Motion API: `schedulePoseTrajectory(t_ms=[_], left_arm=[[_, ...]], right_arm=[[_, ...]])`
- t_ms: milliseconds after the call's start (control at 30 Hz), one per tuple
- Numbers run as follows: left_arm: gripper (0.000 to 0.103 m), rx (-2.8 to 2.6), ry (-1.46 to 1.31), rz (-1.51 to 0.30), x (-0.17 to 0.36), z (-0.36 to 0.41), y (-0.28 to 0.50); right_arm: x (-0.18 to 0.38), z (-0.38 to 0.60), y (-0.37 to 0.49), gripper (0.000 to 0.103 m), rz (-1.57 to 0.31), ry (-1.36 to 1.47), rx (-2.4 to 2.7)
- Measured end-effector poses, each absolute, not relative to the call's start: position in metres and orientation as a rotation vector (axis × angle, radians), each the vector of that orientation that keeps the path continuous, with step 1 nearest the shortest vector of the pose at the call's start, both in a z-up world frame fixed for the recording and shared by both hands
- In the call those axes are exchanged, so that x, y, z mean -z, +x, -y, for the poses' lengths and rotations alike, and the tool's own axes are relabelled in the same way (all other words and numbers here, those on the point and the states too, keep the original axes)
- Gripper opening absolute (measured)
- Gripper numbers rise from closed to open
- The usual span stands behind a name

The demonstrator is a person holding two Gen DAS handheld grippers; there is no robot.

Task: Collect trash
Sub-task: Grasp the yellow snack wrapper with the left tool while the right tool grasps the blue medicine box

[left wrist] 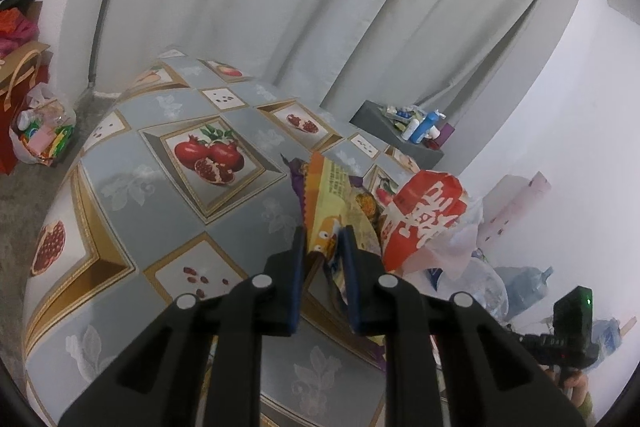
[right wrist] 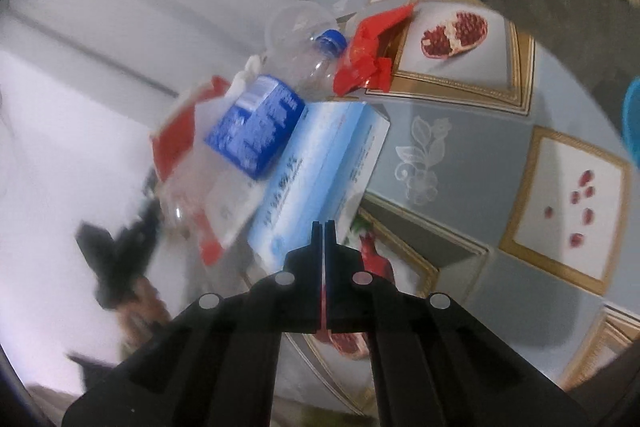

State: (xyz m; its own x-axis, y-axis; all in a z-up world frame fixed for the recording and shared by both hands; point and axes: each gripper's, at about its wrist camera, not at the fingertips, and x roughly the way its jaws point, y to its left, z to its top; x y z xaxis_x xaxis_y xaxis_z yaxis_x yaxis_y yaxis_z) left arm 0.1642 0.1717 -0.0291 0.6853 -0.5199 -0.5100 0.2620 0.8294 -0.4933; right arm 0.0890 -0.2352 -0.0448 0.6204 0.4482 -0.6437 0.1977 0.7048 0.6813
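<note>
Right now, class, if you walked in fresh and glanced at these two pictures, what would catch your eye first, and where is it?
The tablecloth with framed pomegranate prints fills both views. In the left wrist view the left gripper pinches a yellow snack wrapper, with a red-and-white bag just right of it. In the right wrist view the shut right gripper points at a pale blue box, a blue-labelled bottle and a red wrapper.

Left gripper [left wrist: 322, 241] pinched nearly closed — angled downward; right gripper [right wrist: 323, 227] fully closed.
</note>
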Motion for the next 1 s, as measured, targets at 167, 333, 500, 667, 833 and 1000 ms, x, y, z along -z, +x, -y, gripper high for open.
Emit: schedulePoseTrajectory(t_ms=[167, 333, 500, 667, 833, 1000], left_arm=[[0.017, 0.442, -0.399, -0.677, 0.028, -0.175, 0.155], [0.017, 0.435, -0.418, -0.686, 0.034, -0.177, 0.154], [0.017, 0.435, -0.422, -0.685, 0.035, -0.178, 0.152], [0.017, 0.433, -0.422, -0.682, 0.034, -0.178, 0.152], [0.017, 0.435, -0.422, -0.681, 0.035, -0.179, 0.152], [0.017, 0.432, -0.42, -0.678, 0.034, -0.179, 0.152]], right_arm=[[0.036, 0.207, 0.083, 0.027, -0.928, 0.666, -0.175], [0.037, 0.173, 0.102, 0.051, -0.936, 0.514, -0.128], [0.051, 0.161, 0.116, 0.053, -0.957, 0.5, -0.039], [0.051, 0.146, 0.129, 0.052, -0.942, 0.419, 0.022], [0.054, 0.144, 0.13, 0.042, -0.926, 0.372, 0.083], [0.056, 0.156, 0.12, 0.031, -0.904, 0.391, 0.109]])
